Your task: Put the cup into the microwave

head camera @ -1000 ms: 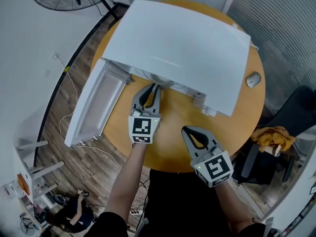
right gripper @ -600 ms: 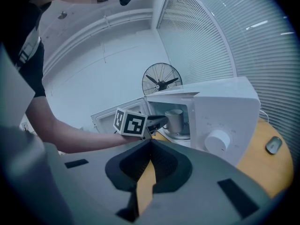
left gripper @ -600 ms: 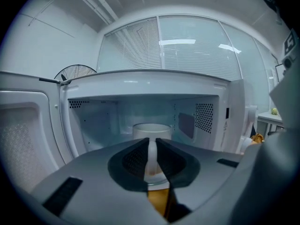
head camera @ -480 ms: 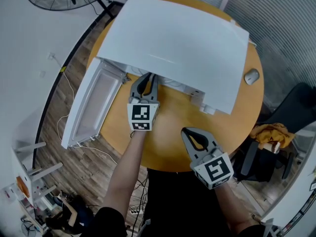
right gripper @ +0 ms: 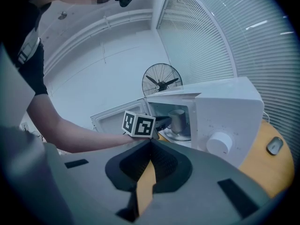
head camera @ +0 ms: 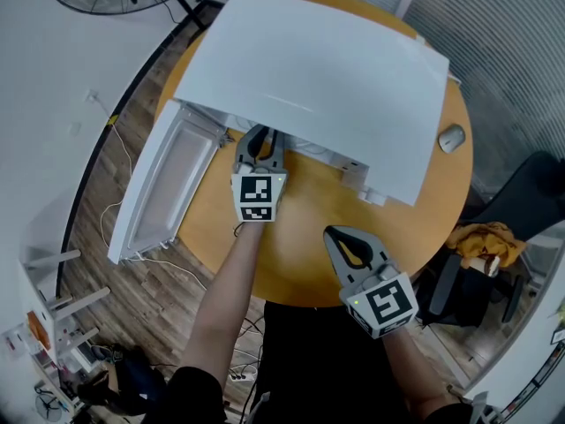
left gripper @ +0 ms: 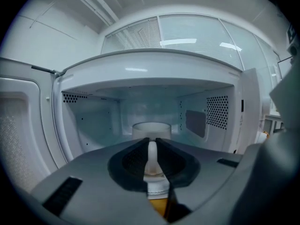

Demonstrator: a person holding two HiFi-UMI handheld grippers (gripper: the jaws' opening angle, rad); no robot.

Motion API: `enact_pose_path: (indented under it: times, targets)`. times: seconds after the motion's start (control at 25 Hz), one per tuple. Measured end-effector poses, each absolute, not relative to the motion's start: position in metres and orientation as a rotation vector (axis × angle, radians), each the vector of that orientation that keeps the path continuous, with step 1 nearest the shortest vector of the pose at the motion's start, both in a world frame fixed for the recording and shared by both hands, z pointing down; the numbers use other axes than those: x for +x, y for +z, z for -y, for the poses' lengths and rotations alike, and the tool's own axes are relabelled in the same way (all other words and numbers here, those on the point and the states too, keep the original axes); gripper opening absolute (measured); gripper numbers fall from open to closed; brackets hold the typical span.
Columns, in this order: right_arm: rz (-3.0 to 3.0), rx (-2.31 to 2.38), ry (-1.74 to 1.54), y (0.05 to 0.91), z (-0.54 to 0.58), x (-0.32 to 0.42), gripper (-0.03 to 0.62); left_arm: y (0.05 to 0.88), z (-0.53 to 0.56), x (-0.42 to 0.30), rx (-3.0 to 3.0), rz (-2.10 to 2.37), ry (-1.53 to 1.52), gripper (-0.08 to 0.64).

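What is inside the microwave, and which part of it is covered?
A cup stands inside the microwave, with the left gripper shut on its handle. In the left gripper view, the gripper covers the cup's base and the floor under it.

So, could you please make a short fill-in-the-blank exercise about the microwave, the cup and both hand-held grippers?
1. The door of the microwave stands ___.
2. The cup sits inside the ___.
3. The left hand-held gripper is shut on the ___.
4. The right hand-held gripper is shut and holds ___.
Missing words: open; microwave; cup; nothing.
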State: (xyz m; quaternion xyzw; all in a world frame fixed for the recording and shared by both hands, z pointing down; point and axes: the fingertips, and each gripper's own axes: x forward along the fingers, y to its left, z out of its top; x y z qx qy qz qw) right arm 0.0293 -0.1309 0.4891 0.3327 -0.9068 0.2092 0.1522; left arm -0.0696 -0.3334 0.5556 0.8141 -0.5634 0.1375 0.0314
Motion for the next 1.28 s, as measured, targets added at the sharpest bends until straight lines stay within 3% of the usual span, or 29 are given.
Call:
enact_pose_path:
  times: [1.12, 1.28]
  targets:
    - [2.619, 0.928, 0.61, 0.483, 0.133, 0.032, 0.009, 0.564, 0.357, -0.059, 2.524, 1.694, 0.474, 0.046]
    - [2.623, 0.931, 0.609, 0.482, 0.133, 0.03, 0.009, 0.563, 0.353, -0.057, 2.524, 1.679, 0.486, 0.074]
